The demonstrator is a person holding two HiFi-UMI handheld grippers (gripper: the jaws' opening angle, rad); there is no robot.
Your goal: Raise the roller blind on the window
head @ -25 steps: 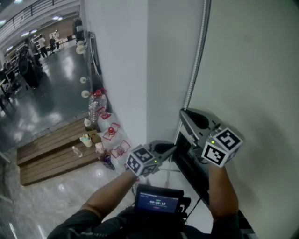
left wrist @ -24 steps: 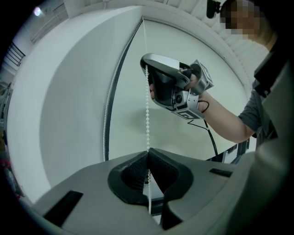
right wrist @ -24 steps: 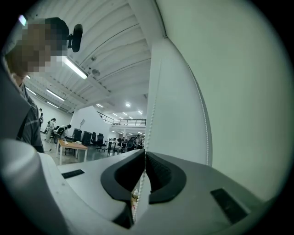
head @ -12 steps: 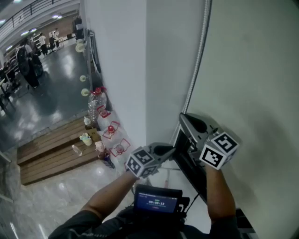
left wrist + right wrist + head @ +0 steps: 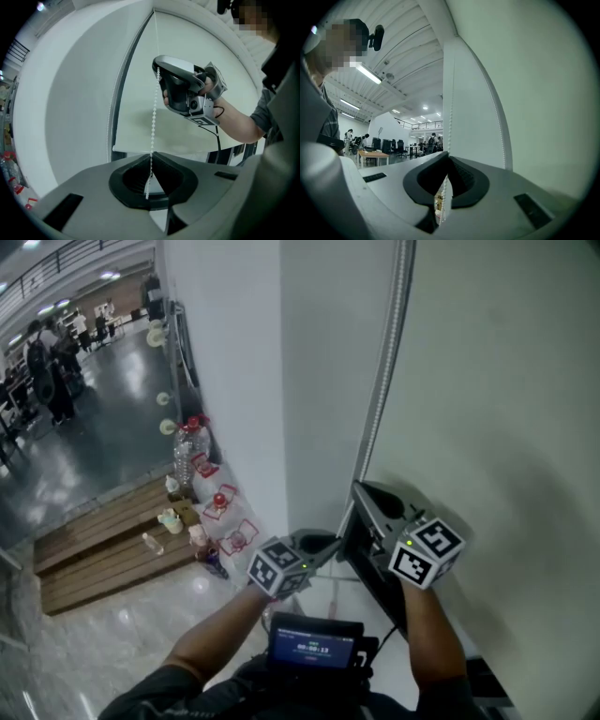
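Note:
The pale roller blind (image 5: 487,381) covers the window at the right, and its bottom bar (image 5: 136,149) shows in the left gripper view. A white bead chain (image 5: 154,108) hangs straight down in front of it. My left gripper (image 5: 337,544) is shut on the bead chain (image 5: 150,161), which runs down between its closed jaws. Higher on the same chain, my right gripper (image 5: 360,489) is shut on it too; from the left gripper view the right gripper (image 5: 160,75) sits above. In the right gripper view the chain (image 5: 449,117) passes into the closed jaws.
A white wall pillar (image 5: 234,381) stands left of the window, with a grey beaded strip (image 5: 384,371) along the blind's edge. Bottles and small items (image 5: 202,484) and a wooden platform (image 5: 103,549) lie on the floor below left. A screen device (image 5: 317,646) hangs at the person's chest.
Both grippers have sunk a little in the head view, the right one more plainly, each still closed on the chain.

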